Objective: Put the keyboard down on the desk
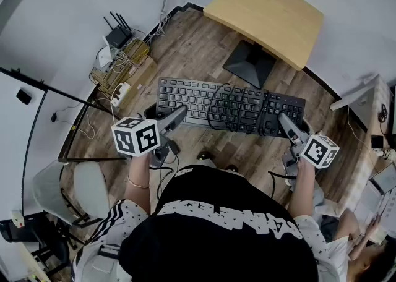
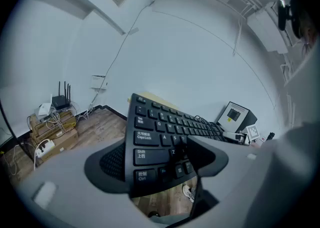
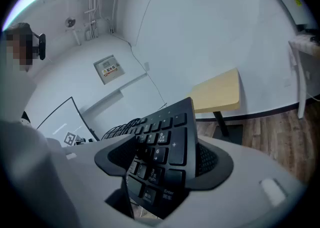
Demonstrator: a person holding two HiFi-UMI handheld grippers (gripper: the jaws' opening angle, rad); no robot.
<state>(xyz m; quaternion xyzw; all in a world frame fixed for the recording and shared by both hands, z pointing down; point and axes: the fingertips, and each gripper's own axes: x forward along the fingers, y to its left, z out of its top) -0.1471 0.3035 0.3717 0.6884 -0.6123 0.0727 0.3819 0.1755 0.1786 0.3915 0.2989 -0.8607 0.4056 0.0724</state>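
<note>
The flat black plastic keyboard (image 1: 229,106), a thin cable (image 1: 234,128) looped loosely over its matte keys, hung level in the air above the wood-plank floor (image 1: 185,46), short of the table (image 1: 266,15); setting it down looked yet to be done. The left gripper (image 1: 178,114) held its left end and the right gripper (image 1: 286,120) its right end, the broad grey fingers with dark dimpled pads pressed onto the keys and underside. The table had a smooth, pale wooden top with rounded corners on a dark metal foot (image 1: 250,64).

Keyboard (image 1: 204,98) mid-frame, over the floor; left gripper (image 1: 176,116) on its left end, right gripper (image 1: 286,122) on its right end. Desk (image 1: 266,18) beyond it, upper centre-right. Boxes (image 1: 120,64) upper left. Chair (image 1: 77,191) lower left.
</note>
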